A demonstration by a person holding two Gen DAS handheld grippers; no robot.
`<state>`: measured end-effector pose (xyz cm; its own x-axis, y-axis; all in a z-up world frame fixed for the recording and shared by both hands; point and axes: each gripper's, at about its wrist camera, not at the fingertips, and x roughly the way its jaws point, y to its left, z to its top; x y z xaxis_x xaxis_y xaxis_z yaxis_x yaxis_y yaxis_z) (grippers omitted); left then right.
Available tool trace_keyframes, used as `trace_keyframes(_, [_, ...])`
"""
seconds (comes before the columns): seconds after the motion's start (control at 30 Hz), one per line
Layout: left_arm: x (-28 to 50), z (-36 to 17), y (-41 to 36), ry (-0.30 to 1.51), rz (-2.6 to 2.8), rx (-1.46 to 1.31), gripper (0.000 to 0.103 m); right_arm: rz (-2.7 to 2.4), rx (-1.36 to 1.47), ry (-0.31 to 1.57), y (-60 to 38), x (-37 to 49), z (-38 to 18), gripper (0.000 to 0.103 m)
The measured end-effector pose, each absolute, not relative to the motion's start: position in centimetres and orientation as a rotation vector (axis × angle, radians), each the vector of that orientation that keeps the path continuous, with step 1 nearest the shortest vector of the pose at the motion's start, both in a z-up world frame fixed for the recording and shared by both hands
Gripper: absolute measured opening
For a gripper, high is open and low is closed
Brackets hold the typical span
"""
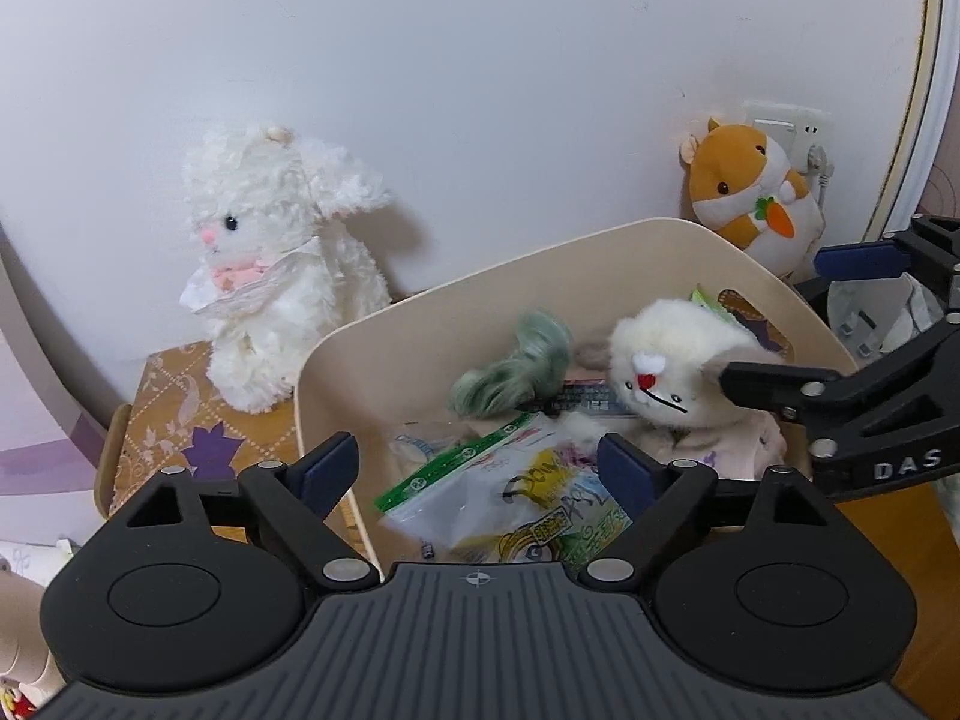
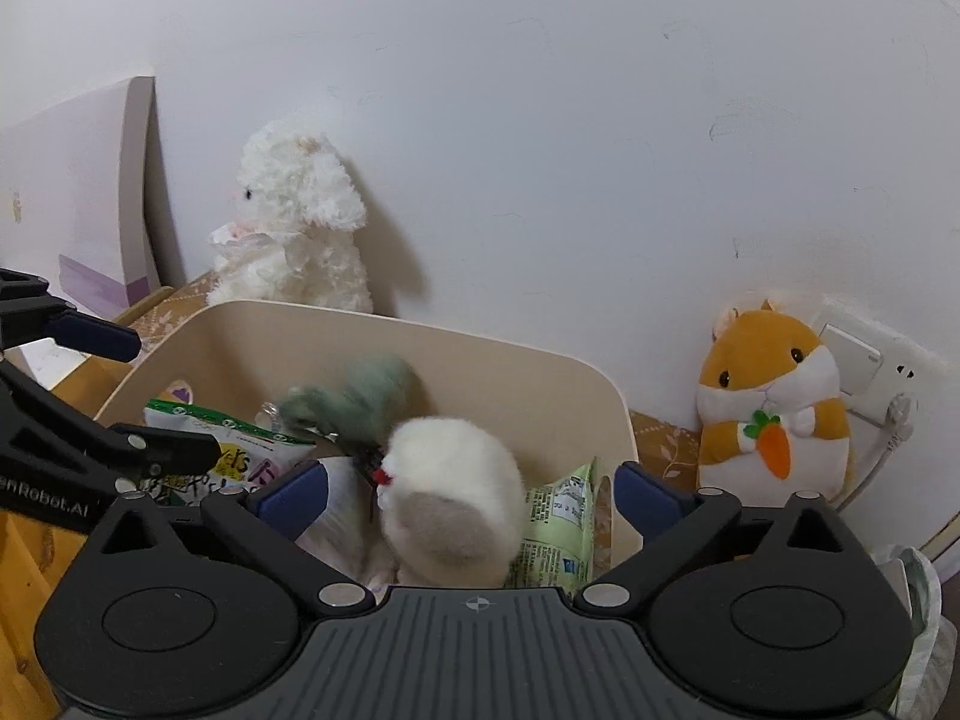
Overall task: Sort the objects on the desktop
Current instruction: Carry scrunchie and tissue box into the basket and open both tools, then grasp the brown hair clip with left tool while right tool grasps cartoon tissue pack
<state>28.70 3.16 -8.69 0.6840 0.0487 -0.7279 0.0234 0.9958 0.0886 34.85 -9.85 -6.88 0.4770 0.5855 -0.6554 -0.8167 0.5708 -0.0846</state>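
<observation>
A cream bin (image 1: 420, 324) (image 2: 540, 372) holds a white plush toy (image 1: 666, 372) (image 2: 456, 480) with a red nose. Beside the toy lie a blurred green furry thing (image 1: 516, 372) (image 2: 360, 396), a clear zip bag of snack packets (image 1: 480, 492) (image 2: 228, 450) and a green packet (image 2: 558, 528). My left gripper (image 1: 477, 468) hangs open over the bin's near left part, above the zip bag, touching nothing. My right gripper (image 2: 468, 495) stands open with the white plush between its pads, which stay clear of it. Each gripper's fingers (image 1: 780, 390) (image 2: 174, 450) show in the other's view.
A white rabbit plush (image 1: 276, 264) (image 2: 300, 222) sits against the wall behind the bin on a patterned cloth (image 1: 174, 420). An orange hamster plush (image 1: 750, 192) (image 2: 774, 408) leans by a wall socket (image 2: 858, 360). A purple and white box (image 2: 90, 198) stands at the left.
</observation>
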Motion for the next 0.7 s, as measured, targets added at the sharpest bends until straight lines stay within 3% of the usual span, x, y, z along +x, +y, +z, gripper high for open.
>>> trace_keyframes(0.7, [20.3, -8.6, 4.2, 0.883, -0.030, 0.040, 0.088, 0.977, -0.424, 0.660, -15.7, 30.3, -6.7, 0.103])
